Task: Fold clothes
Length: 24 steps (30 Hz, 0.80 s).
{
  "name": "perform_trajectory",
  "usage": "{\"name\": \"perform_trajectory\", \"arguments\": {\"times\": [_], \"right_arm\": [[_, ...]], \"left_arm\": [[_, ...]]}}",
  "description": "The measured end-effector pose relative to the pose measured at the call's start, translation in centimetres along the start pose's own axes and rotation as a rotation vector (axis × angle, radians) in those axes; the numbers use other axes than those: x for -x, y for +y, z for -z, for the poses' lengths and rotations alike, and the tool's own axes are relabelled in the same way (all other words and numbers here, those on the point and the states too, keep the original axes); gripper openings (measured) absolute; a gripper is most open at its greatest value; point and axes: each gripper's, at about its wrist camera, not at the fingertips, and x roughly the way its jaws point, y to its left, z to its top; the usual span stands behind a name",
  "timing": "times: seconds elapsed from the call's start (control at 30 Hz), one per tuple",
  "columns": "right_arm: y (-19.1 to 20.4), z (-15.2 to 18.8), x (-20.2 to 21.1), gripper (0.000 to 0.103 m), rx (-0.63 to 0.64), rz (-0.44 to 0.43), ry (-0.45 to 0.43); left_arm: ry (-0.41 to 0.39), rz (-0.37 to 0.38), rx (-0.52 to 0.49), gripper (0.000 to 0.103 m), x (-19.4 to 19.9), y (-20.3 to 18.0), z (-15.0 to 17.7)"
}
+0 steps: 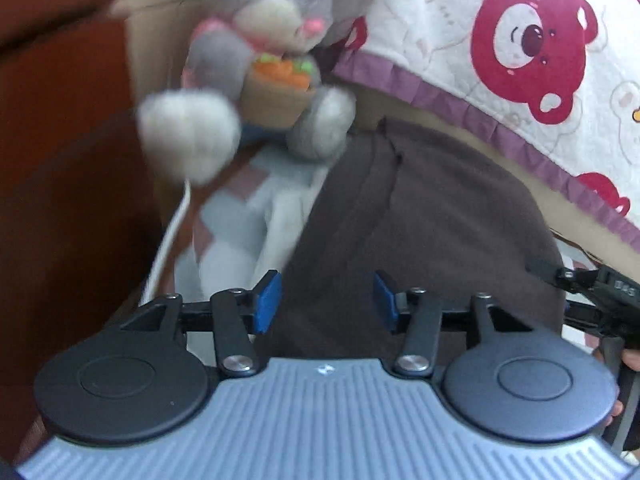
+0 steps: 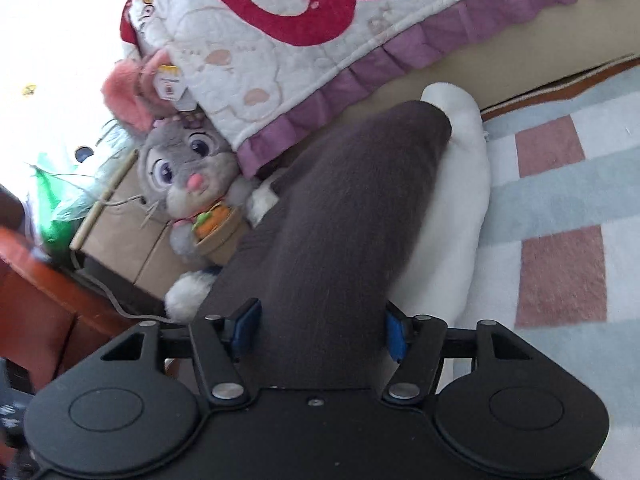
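Observation:
A dark brown garment (image 1: 432, 224) lies on the bed over a white garment (image 1: 260, 240). My left gripper (image 1: 326, 304) is open just above its near edge, blue pads apart, nothing between them. In the right wrist view the brown garment (image 2: 340, 216) runs lengthwise away from me, its far end near the quilt, with the white garment (image 2: 452, 216) under it on the right. My right gripper (image 2: 320, 334) is open, its pads standing on either side of the brown cloth. The right gripper also shows at the right edge of the left wrist view (image 1: 600, 296).
A grey plush rabbit (image 1: 272, 40) (image 2: 192, 184) holding a carrot basket sits by a cardboard box (image 2: 124, 232). A white quilt with red bears and purple trim (image 1: 520, 60) (image 2: 320, 52) lies beyond. A checked blanket (image 2: 560, 220) covers the bed. A red-brown wooden frame (image 1: 60, 160) stands at left.

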Motion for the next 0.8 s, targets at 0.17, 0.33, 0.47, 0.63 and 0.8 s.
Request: {"name": "perform_trajectory", "arguments": {"times": [0.17,0.33,0.47,0.63,0.8], "right_arm": [[-1.0,1.2,1.3,0.071,-0.049,-0.067,0.077],[-1.2,3.5,1.2,0.075,-0.044,-0.112,0.140],[-0.8,4.1,-0.2,0.083,-0.032,-0.124,0.129],[-0.4,2.2,-0.8,0.035,-0.224,-0.263,0.245],[-0.6,1.0,-1.0,0.034,-0.257,-0.247,0.330]], "left_arm": [[0.024,0.055,0.183,0.051,0.0,1.6,3.4],[0.053,0.094,0.136,0.055,-0.4,-0.3,4.5],[0.027,0.085,0.226,0.060,-0.8,-0.1,4.6],[-0.002,0.070,0.198,0.026,0.3,-0.8,3.7],[-0.179,-0.006,0.035,0.026,4.1,-3.9,1.6]]}}
